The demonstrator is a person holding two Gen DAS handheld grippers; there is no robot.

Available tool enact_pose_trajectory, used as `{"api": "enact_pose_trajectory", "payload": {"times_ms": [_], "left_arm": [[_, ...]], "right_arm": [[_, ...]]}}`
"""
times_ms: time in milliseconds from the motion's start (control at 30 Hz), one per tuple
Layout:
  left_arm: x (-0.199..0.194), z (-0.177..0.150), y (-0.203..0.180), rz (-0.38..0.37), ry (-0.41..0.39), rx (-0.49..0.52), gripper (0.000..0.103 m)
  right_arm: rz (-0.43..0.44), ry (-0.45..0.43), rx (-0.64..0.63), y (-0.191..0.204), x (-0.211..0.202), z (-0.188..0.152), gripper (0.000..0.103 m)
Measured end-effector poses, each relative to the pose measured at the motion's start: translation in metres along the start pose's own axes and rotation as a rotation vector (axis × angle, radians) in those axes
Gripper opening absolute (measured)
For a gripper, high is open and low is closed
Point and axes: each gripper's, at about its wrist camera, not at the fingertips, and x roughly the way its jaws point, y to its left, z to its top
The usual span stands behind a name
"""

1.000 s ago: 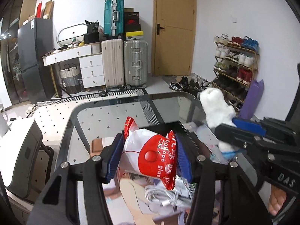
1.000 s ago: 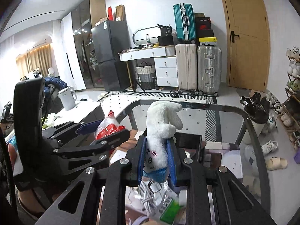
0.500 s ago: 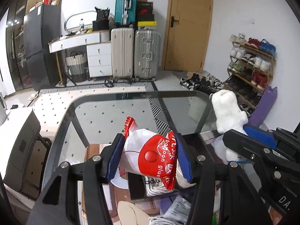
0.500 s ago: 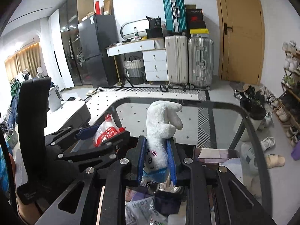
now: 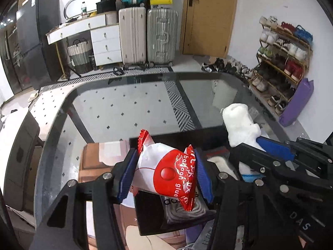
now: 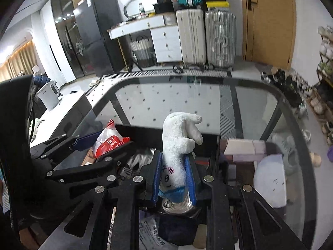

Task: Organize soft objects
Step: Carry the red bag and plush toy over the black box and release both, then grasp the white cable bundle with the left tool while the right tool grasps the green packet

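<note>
- Centrally, left gripper (image 5: pixel 164 176) is clamped on a red-and-white packet (image 5: pixel 166 171).
- Right gripper (image 6: pixel 173 178), lower centre, pinches a white plush toy (image 6: pixel 179 141) above the black box (image 6: pixel 208 139).

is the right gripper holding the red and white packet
No, the right gripper is shut on the white plush toy; the red and white packet sits in the left gripper.

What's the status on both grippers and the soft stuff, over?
Left gripper shut on red-and-white packet. Right gripper shut on white plush toy. Both held above black box on glass table; nothing blocking.
</note>
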Motion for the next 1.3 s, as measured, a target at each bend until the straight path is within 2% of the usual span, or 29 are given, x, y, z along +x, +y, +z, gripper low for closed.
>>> {"api": "enact_pose_trajectory", "payload": {"times_ms": [367,700,800,867,1033,1200,1300], "left_arm": [[0.007,-0.008,-0.008,0.002,0.054,0.013,0.054],[0.005,-0.007,-0.004,-0.014,0.062,0.006,0.062],[0.004,-0.007,-0.002,-0.027,0.062,-0.003,0.066],[0.001,-0.008,0.0,-0.036,0.061,-0.008,0.067],[-0.011,-0.008,0.0,-0.047,0.06,-0.01,0.073],[-0.027,-0.011,-0.001,0.032,0.054,0.007,0.075],[-0.04,-0.019,0.007,0.034,0.053,-0.022,0.08]], "right_arm": [[0.019,0.101,0.034,-0.016,0.024,-0.015,0.022],[0.035,0.108,0.059,-0.021,0.018,-0.022,0.028],[0.041,0.098,0.067,-0.024,0.013,-0.021,0.035],[0.041,0.085,0.071,-0.024,0.005,-0.022,0.044],[0.057,0.073,0.067,-0.022,-0.014,-0.026,0.045],[0.088,0.08,0.063,-0.014,-0.037,-0.035,0.045],[0.1,0.084,0.057,-0.007,-0.05,-0.043,0.045]]}}
